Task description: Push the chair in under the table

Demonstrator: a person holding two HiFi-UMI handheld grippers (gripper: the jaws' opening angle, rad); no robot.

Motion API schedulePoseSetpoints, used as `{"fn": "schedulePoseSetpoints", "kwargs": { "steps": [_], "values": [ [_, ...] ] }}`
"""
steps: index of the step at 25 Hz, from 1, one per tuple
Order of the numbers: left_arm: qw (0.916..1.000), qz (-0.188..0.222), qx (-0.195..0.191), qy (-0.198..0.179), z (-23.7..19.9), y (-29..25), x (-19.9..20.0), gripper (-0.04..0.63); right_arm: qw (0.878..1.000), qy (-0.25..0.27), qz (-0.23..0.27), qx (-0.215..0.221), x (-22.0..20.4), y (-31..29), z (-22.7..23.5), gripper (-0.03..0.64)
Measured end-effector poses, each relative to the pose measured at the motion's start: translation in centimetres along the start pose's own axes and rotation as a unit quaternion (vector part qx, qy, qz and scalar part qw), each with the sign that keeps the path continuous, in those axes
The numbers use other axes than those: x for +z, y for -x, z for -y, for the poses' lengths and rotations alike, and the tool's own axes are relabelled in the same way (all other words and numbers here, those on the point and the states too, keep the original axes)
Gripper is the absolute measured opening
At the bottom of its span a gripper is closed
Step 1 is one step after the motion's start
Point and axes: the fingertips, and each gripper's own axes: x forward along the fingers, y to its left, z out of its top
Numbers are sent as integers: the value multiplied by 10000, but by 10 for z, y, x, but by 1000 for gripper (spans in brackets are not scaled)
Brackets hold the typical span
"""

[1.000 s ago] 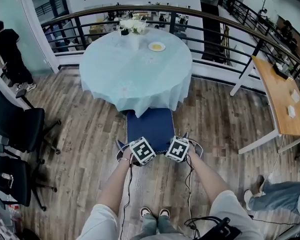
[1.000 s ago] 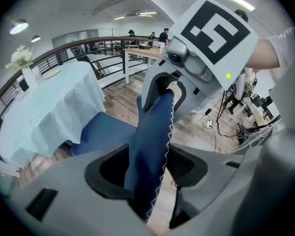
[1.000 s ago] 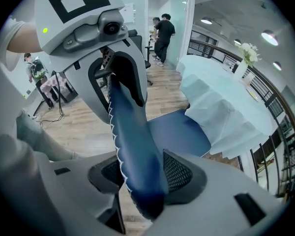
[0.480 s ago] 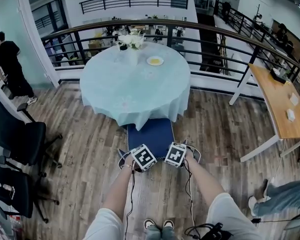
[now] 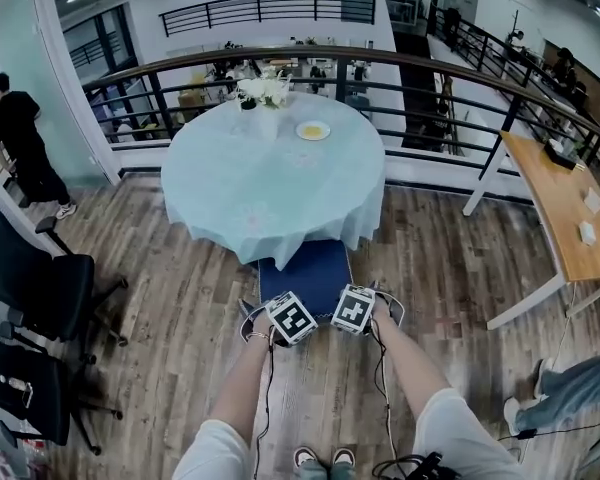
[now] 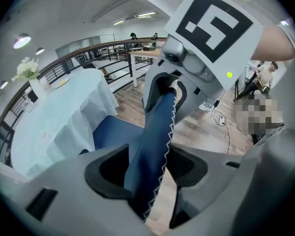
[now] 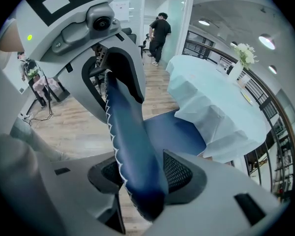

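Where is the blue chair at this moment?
In the head view, the blue chair stands at centre, its seat partly under the near edge of the round table.

Chair (image 5: 302, 273) has gone further in under the round desk (image 5: 230, 168). Less of the blue seat shows in front of the tablecloth hem (image 5: 280, 251) than a second ago, and the hem now covers the seat's far part. Left hand-held gripper (image 6: 148, 173) and right hand-held gripper (image 7: 137, 176) have moved forward with the chair back, so their marker cubes sit nearer the hem. The person's arms reach further out. The shoes (image 5: 325, 458) have dropped to the bottom edge of the head view. The whole view has shifted forward, and the desk and the bystander in black (image 5: 20, 143) sit lower in frame. Less shows of the jeans-clad legs (image 5: 570, 398) at lower right.
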Motion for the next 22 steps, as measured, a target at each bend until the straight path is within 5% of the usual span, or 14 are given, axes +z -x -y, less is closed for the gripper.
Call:
{"fn": "schedulePoseSetpoints", "kwargs": {
  "steps": [8, 22],
  "values": [
    [9999, 41, -149, -33, -8, -3, 10, 227, 9999, -63, -90, 133, -2, 0, 10, 209],
    [9989, 129, 301, -325, -5, -1, 4, 227, 9989, 321, 138, -316, 4, 2, 7, 209]
  ]
}}
